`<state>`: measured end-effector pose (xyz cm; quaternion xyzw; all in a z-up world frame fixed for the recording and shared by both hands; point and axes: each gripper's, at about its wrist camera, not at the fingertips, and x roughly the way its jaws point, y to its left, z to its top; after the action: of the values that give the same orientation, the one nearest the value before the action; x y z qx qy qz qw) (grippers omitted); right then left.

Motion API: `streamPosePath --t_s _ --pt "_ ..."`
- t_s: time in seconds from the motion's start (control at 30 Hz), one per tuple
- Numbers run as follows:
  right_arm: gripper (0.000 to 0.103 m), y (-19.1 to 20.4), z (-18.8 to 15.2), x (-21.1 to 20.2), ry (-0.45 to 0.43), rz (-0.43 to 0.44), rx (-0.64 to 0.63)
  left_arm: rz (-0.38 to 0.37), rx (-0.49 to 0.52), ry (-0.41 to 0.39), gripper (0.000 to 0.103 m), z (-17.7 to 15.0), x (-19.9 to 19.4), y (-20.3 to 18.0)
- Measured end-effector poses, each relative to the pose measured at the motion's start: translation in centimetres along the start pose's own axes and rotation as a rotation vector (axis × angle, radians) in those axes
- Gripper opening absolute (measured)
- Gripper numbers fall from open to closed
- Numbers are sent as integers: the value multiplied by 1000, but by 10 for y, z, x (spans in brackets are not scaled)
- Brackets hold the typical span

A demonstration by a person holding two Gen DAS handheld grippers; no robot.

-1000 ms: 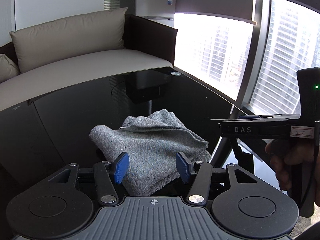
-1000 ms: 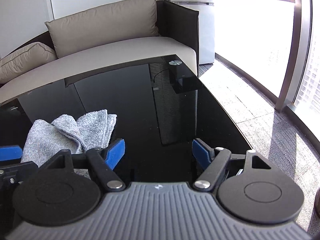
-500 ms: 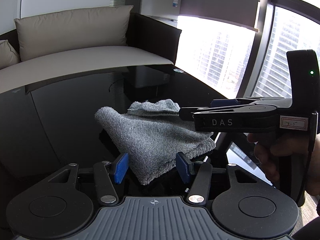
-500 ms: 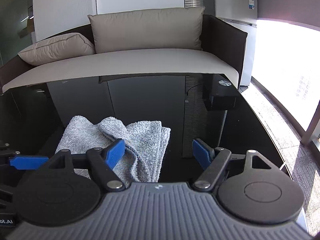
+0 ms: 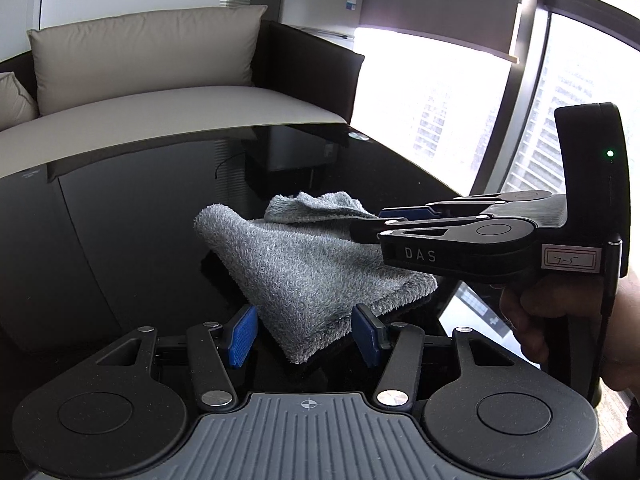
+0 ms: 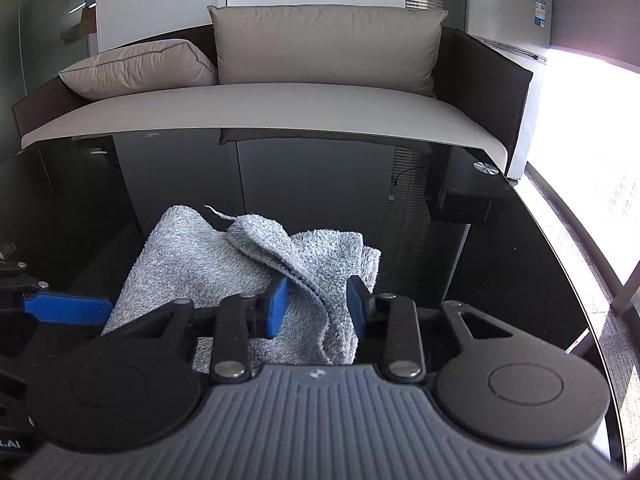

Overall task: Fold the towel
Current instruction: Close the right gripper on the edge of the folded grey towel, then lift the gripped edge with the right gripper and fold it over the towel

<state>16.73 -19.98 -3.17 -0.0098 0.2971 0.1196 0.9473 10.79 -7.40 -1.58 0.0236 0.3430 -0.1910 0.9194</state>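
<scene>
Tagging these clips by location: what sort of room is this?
Probably a high-rise office lounge: a beige sofa behind a black glass table, a small fridge, and tower blocks outside the window.

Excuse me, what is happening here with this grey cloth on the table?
A person holds two grippers and is folding a grey towel on a black glass table. The towel lies bunched, not yet folded neatly. The right gripper has its blue pads around a raised fold but is not shut. The left gripper is open at the towel's near corner.
</scene>
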Motion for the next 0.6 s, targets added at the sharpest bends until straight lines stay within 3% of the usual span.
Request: streamPosePath --t_s 0.17,0.4,0.6 --pt "25 -7 2 -3 -2 33 88 2 0 2 49 -1 1 0" --pt "22 -26 -1 0 -2 -2 239 1 3 12 49 -2 5 -1" --pt "22 -30 -1 5 5 -39 243 1 3 13 49 -2 7 -1"
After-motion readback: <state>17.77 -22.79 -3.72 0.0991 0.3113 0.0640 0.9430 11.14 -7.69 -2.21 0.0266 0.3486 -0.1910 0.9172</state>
